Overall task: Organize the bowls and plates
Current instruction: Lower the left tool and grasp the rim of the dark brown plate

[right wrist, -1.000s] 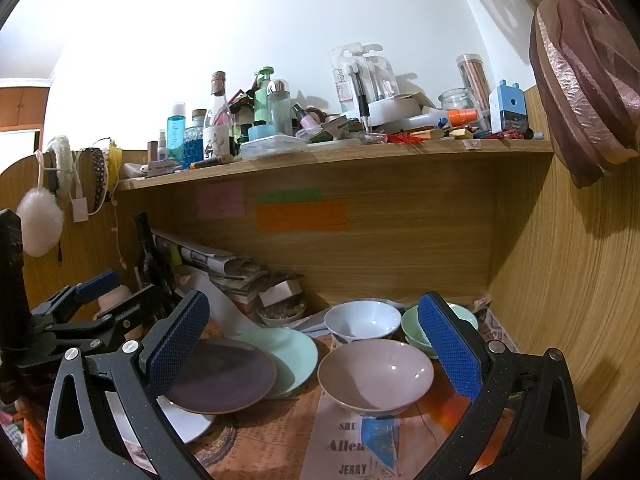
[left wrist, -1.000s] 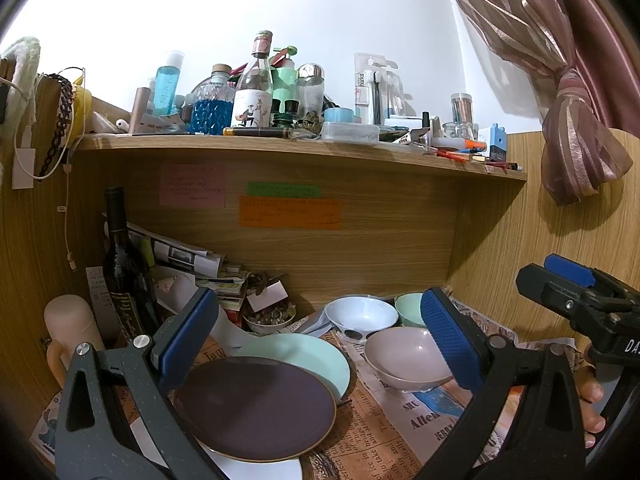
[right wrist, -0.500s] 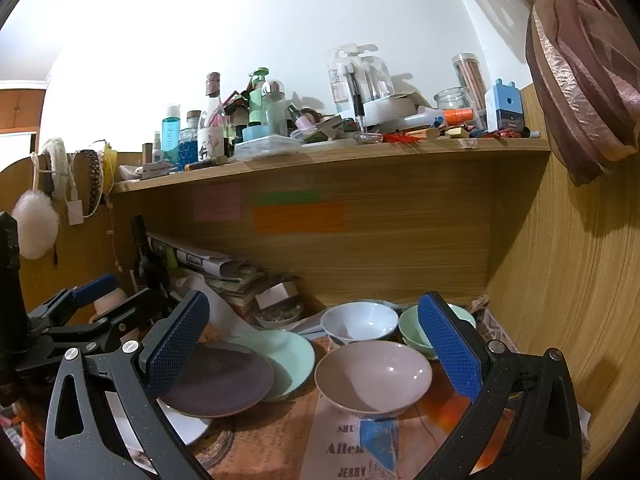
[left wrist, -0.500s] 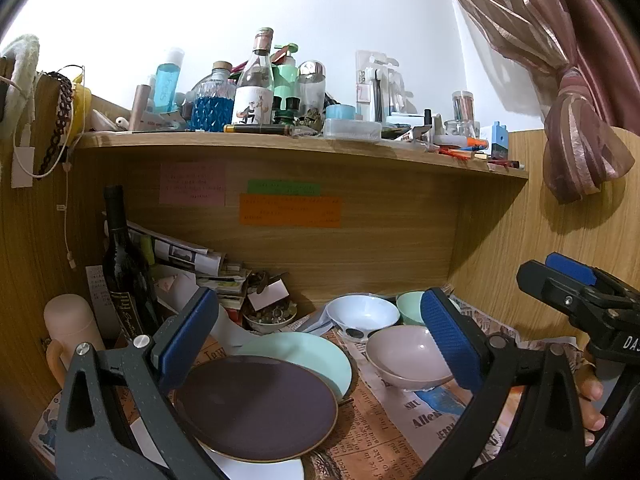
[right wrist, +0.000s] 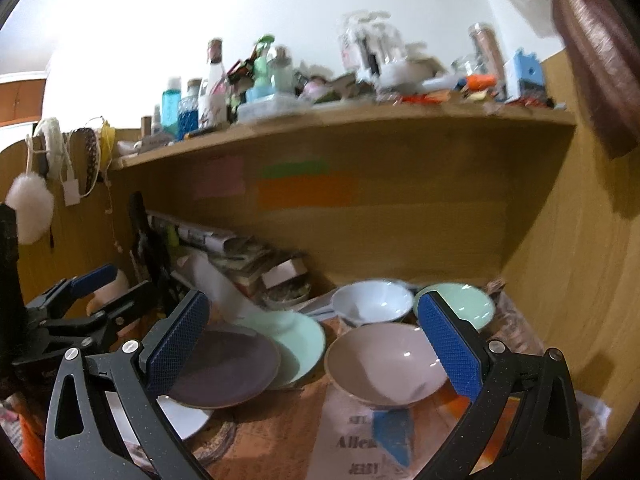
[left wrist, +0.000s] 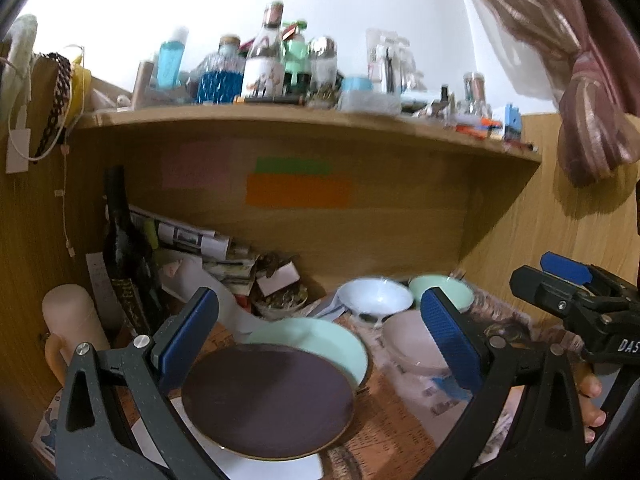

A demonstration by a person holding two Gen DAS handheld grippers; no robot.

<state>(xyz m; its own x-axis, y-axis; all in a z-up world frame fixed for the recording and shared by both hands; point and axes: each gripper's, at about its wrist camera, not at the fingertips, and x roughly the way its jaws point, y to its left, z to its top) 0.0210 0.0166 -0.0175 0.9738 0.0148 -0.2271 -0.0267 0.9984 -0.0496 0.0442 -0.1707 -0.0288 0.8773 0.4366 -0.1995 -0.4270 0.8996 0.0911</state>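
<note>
Seemingly at the start, both grippers gape empty: the right gripper [right wrist: 312,336] best straddles the pink bowl [right wrist: 386,364] just right of the purple plate [right wrist: 222,364], whose rim suits the left gripper [left wrist: 316,332].

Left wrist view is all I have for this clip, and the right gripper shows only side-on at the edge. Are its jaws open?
Observer: Yes. In the right wrist view the right gripper stands wide open and holds nothing.
Operator: What lies ahead of it?
Observer: The pink bowl, framed between its fingers. I see no contact.
Operator: And the green bowl, half hidden in my view?
Observer: The green bowl sits behind the pink one, beside the white bowl. Nothing shows inside it.
</note>
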